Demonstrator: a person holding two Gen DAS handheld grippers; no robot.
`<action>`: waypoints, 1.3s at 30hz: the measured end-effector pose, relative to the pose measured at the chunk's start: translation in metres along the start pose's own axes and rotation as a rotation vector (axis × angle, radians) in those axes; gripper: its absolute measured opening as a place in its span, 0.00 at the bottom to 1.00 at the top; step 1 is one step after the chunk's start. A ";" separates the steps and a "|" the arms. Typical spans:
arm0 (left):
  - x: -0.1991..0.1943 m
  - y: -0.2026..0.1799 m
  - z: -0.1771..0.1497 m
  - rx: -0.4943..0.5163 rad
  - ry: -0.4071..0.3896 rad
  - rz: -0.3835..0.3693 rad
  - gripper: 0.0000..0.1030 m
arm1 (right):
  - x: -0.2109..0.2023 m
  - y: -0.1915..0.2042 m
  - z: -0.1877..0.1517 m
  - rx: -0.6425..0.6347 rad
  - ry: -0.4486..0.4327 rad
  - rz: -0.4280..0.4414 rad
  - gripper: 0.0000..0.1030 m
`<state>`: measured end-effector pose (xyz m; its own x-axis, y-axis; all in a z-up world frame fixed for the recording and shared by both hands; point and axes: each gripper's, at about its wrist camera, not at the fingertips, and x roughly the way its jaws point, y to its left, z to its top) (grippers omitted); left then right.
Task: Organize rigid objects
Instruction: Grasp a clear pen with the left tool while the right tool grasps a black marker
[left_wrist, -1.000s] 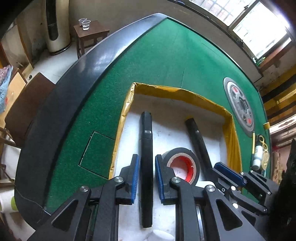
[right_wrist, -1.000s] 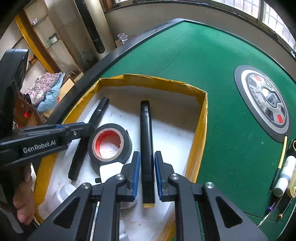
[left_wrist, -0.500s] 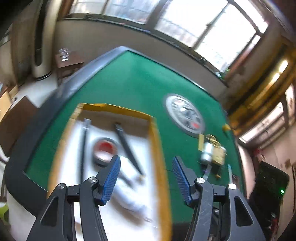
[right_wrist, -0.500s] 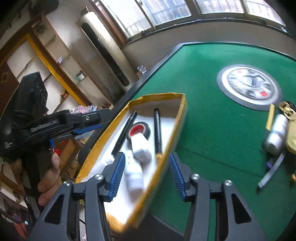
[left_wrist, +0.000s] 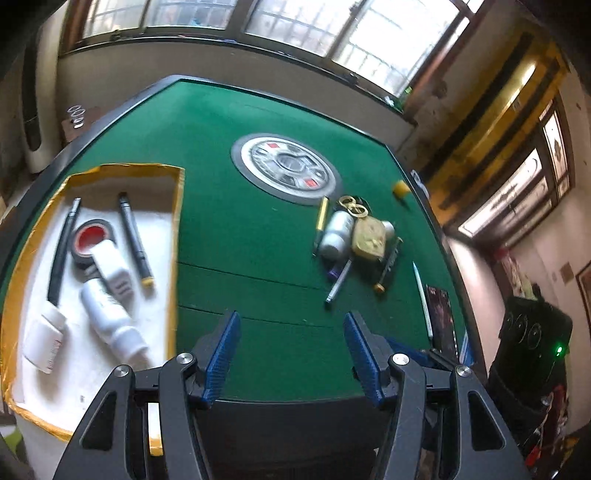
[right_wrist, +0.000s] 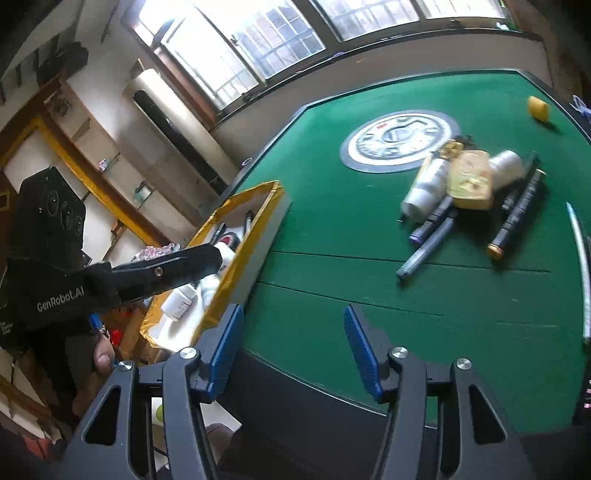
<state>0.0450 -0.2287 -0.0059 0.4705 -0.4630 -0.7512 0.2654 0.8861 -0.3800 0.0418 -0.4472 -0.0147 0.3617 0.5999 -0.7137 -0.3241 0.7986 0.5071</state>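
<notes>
Markers and bottles lay in the yellow-rimmed box; left gripper and right gripper had just been opening, both empty, aimed toward the unsorted pile.

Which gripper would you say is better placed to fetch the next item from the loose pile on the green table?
Probably the right gripper: it is open and empty, with the pile ahead. The left gripper, also open and empty, sits beside the box.

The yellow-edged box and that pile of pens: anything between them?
No: only bare green felt separates box and pile, in both wrist views.
</notes>
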 end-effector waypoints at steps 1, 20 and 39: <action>0.003 -0.005 0.000 0.011 0.005 0.000 0.60 | -0.005 -0.005 0.000 0.007 -0.008 -0.005 0.54; 0.117 -0.058 0.012 0.179 0.188 0.008 0.59 | -0.019 -0.113 0.034 0.272 -0.034 -0.188 0.44; 0.145 -0.064 0.003 0.275 0.272 0.008 0.08 | 0.032 -0.159 0.082 0.397 0.060 -0.515 0.25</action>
<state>0.0984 -0.3526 -0.0888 0.2430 -0.4009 -0.8833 0.4958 0.8340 -0.2422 0.1769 -0.5509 -0.0784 0.3315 0.1411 -0.9329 0.2297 0.9469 0.2249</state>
